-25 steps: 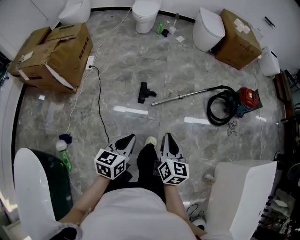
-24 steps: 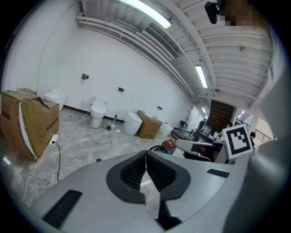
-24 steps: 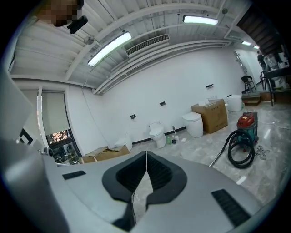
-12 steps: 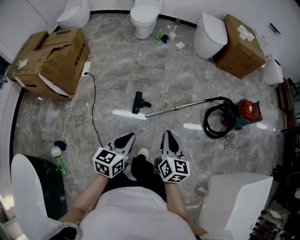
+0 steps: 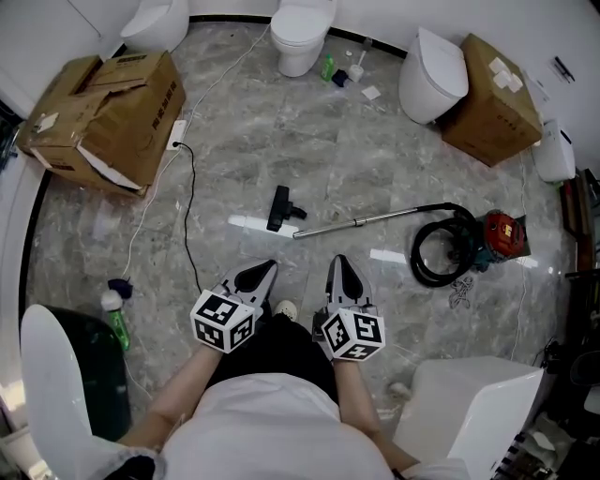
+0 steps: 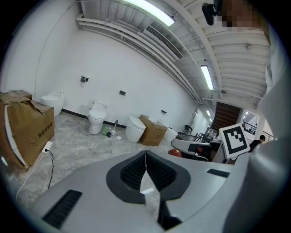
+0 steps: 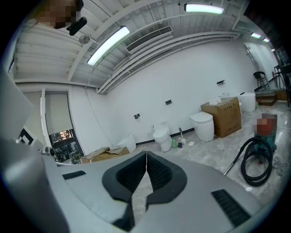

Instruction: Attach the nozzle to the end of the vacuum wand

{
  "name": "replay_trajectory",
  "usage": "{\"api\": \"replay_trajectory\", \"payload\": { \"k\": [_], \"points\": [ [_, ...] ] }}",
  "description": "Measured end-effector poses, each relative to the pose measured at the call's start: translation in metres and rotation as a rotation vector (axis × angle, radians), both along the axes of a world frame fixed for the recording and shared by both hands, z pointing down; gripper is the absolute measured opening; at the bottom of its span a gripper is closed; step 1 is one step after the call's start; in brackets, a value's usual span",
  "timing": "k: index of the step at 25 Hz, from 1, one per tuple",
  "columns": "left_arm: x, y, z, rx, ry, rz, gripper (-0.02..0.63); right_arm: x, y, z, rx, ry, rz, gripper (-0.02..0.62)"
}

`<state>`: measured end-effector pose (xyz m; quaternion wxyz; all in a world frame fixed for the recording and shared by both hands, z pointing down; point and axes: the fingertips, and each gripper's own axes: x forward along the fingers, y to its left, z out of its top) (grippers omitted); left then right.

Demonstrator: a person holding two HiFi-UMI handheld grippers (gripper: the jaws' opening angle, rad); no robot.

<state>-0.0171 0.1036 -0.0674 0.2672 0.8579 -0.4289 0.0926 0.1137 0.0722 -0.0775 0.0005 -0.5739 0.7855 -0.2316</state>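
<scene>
A black floor nozzle [image 5: 279, 207] lies on the marble floor in the head view. Just right of it lies the silver vacuum wand [image 5: 342, 226], its free end close to the nozzle but apart from it. The wand runs right to a coiled black hose [image 5: 441, 251] and the red vacuum body [image 5: 504, 233]. My left gripper [image 5: 265, 269] and right gripper [image 5: 339, 262] hover side by side below these, both shut and empty. In the right gripper view the hose [image 7: 255, 160] and part of the wand [image 7: 232, 164] show at the right.
Torn cardboard boxes [image 5: 108, 112] sit at the upper left, another box [image 5: 492, 86] at the upper right. Toilets [image 5: 300, 24] stand along the far wall. A black power cable [image 5: 187, 211] crosses the floor left of the nozzle. A green bottle [image 5: 115, 312] stands at the left.
The view has shifted forward: the nozzle, wand and vacuum now sit closer to both grippers. Both grippers stay shut and side by side.
</scene>
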Motion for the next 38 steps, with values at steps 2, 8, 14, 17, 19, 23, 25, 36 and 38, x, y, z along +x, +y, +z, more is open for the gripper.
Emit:
{"api": "replay_trajectory", "payload": {
  "k": [2, 8, 14, 17, 19, 23, 25, 36, 38],
  "points": [
    [-0.002, -0.007, 0.0, -0.007, 0.008, 0.009, 0.011, -0.004, -0.003, 0.001, -0.011, 0.003, 0.004, 0.014],
    [-0.007, -0.04, 0.0, -0.019, 0.02, 0.066, 0.011, -0.009, -0.025, 0.0, -0.035, 0.033, 0.047, 0.014],
    [-0.022, -0.082, -0.007, -0.011, 0.003, 0.127, 0.011, -0.022, -0.058, -0.008, -0.044, 0.054, 0.089, 0.014],
    [-0.031, -0.101, -0.006, -0.004, 0.006, 0.164, 0.011, -0.031, -0.073, 0.0, -0.064, 0.061, 0.111, 0.014],
    [-0.038, -0.113, -0.002, -0.005, -0.001, 0.186, 0.011, -0.037, -0.083, 0.004, -0.072, 0.07, 0.12, 0.014],
    [-0.047, -0.137, 0.014, -0.016, -0.009, 0.232, 0.011, -0.04, -0.106, 0.012, -0.062, 0.102, 0.117, 0.014],
    [-0.048, -0.148, 0.025, -0.022, -0.016, 0.26, 0.011, -0.039, -0.118, 0.018, -0.051, 0.111, 0.098, 0.014],
    [-0.031, -0.19, 0.109, -0.042, -0.056, 0.334, 0.01, -0.011, -0.164, 0.095, -0.063, 0.117, -0.025, 0.014],
    [-0.025, -0.195, 0.131, -0.045, -0.061, 0.33, 0.01, -0.004, -0.168, 0.118, -0.07, 0.117, -0.046, 0.014]
  ]
}}
